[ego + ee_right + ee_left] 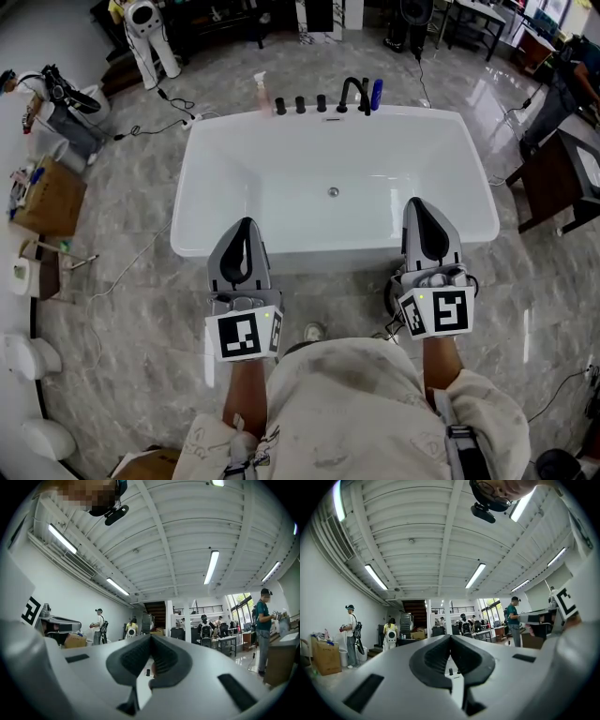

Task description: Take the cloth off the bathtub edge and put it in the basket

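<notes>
A white bathtub (328, 246) stands in front of me in the head view, its rim bare; I see no cloth and no basket in any view. My left gripper (246, 225) hovers over the tub's near edge at the left, jaws shut with nothing between them. My right gripper (419, 204) is over the near edge at the right, also shut and empty. In the left gripper view the left gripper (450, 637) points nearly level across the room, its tips pressed together. The right gripper (151, 636) looks the same in the right gripper view.
Black taps (354, 94), a blue bottle (377, 92) and a pink bottle (260, 91) sit on the tub's far rim. A cardboard box (52, 197) and clutter lie at the left, a dark table (562, 178) at the right. Cables cross the floor. People stand far off (350, 634).
</notes>
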Action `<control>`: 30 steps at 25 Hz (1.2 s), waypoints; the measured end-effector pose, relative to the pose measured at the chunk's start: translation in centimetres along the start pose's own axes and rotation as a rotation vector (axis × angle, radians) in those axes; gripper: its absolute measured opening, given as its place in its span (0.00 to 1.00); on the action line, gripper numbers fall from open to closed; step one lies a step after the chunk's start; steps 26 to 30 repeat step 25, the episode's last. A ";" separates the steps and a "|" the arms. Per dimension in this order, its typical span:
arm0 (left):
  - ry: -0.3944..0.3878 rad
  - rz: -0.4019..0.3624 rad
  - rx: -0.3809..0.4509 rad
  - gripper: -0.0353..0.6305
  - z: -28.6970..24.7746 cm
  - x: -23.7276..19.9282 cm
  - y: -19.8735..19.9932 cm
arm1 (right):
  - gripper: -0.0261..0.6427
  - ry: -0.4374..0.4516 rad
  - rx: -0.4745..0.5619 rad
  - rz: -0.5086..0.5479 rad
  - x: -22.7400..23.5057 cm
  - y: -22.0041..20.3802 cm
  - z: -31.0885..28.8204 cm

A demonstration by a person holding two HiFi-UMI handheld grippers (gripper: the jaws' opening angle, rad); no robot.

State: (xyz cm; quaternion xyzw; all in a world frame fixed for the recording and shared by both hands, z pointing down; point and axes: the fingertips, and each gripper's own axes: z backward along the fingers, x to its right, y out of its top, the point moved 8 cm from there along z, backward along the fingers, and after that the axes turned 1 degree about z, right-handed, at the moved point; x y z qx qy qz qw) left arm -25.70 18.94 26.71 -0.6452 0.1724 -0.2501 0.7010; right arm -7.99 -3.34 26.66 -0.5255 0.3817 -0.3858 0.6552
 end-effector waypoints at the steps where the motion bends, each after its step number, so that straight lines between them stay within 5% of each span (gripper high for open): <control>1: 0.000 -0.001 0.001 0.06 0.0 -0.2 -0.1 | 0.02 0.000 -0.001 0.004 -0.2 0.0 -0.1; 15: -0.009 0.058 0.036 0.06 -1.2 -3.6 -1.0 | 0.02 -0.037 -0.016 0.040 -2.6 -0.3 -1.5; 30: -0.013 0.017 0.026 0.06 -2.3 -4.8 -1.4 | 0.02 -0.072 -0.029 0.064 -3.4 -0.1 -2.2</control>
